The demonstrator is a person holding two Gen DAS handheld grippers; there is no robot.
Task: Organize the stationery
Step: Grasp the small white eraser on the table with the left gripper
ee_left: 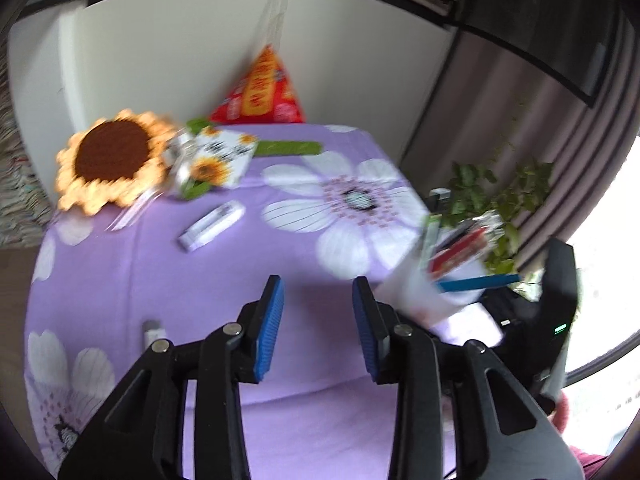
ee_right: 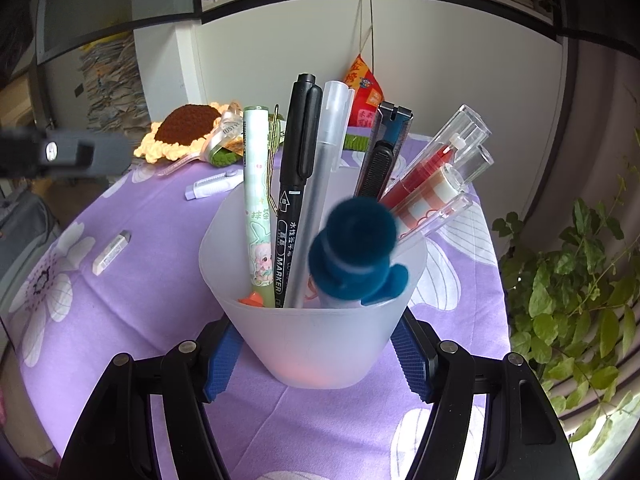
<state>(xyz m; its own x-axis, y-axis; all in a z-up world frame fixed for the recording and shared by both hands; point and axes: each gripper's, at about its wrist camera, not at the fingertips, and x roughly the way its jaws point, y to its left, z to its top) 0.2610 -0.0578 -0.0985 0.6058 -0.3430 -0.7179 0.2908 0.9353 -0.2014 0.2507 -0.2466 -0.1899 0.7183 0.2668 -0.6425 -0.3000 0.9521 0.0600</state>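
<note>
1. Nearest to me, my right gripper [ee_right: 316,354] is clamped on the frosted cup [ee_right: 320,344], one blue pad on each side of its lower wall, and the cup stands on the purple flowered cloth [ee_right: 120,320].
2. My left gripper [ee_left: 318,330] has its jaws apart with nothing between them; only bare cloth shows in the gap. It hangs over the table just left of the cup.
3. Counting what already stands in the cup, from the right wrist view: one blue pen with a fuzzy top [ee_right: 352,252], one black marker [ee_right: 296,184], one clear grey pen [ee_right: 320,184], one pale green pen [ee_right: 256,188], one utility knife [ee_right: 382,156], and one clear case of red and white sticks [ee_right: 436,176]. An orange bit at the bottom I cannot name. So six things are in, and I judge most of the sorting done.
4. Farther out, two small items lie loose on the cloth: one white eraser [ee_right: 112,252] near the left edge and one lilac correction tape [ee_right: 212,186] beyond it. I judge these are what is left to gather.
5. At the far edge sit one crocheted sunflower [ee_right: 180,130], one card with sunflowers printed on it [ee_left: 218,162] and one red hanging charm [ee_right: 362,92]; these look like decoration, not stationery.
</note>
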